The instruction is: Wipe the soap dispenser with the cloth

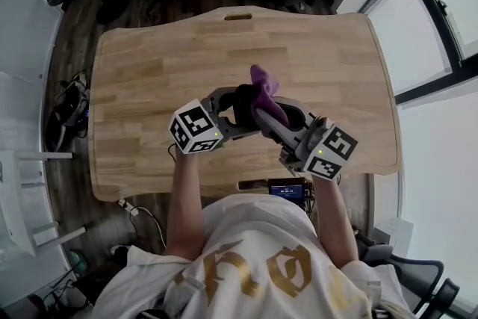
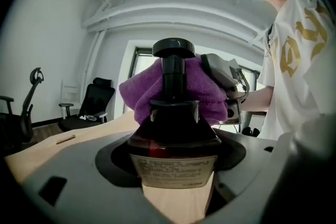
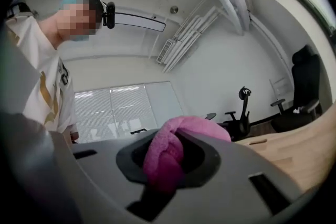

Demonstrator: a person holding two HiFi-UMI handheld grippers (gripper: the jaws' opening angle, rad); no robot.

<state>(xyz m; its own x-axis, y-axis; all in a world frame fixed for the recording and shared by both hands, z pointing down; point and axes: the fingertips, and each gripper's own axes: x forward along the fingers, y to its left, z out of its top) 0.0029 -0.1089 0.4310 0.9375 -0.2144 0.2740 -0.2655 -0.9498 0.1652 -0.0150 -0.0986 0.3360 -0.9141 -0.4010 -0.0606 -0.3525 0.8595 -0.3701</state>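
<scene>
Soap dispenser [image 2: 173, 139] first: you hold it over the wooden table [image 1: 149, 71], toward the 6 o'clock edge by your body. Bare board lies open from 9 round to 3 o'clock, so there is room to swing either way. Your left gripper [image 1: 233, 110] clamps the dark bottle body, pump up, to steady it for wiping. Your right gripper [image 1: 263, 114] points in from 4 o'clock, jaws pinched on the purple cloth [image 2: 207, 94], which is bunched against the far side of the pump neck.
</scene>
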